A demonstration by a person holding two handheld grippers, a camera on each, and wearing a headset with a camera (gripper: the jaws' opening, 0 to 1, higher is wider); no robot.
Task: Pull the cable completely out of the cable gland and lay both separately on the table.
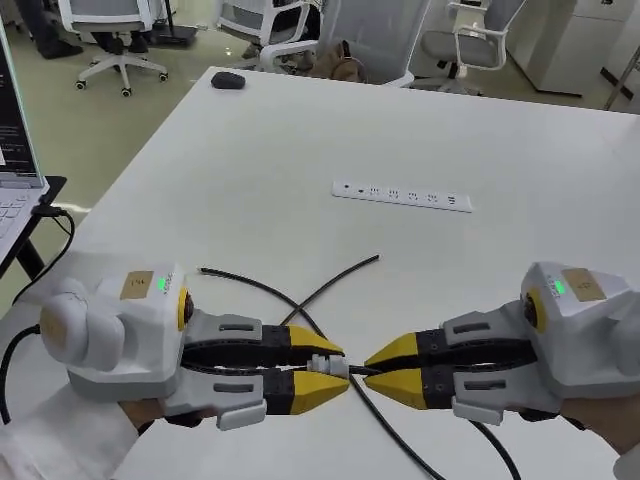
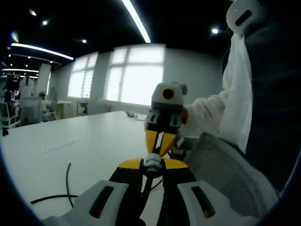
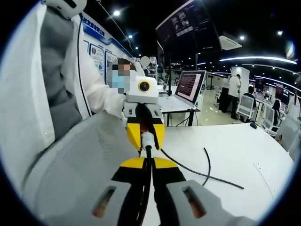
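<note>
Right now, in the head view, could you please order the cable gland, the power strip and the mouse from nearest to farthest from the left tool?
1. cable gland, clamped in the left tool.
2. power strip, mid-table, further ahead.
3. mouse, near the table's far edge.

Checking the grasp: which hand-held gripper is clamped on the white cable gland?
The left hand-held gripper grips the cable gland; the right hand-held gripper pinches black cable.

The yellow jaws of my left gripper (image 1: pixel 342 367) hide most of the small white plastic cable gland (image 1: pixel 326 363); the thin black cable (image 1: pixel 398 436) leaves the head view's bottom edge.
</note>
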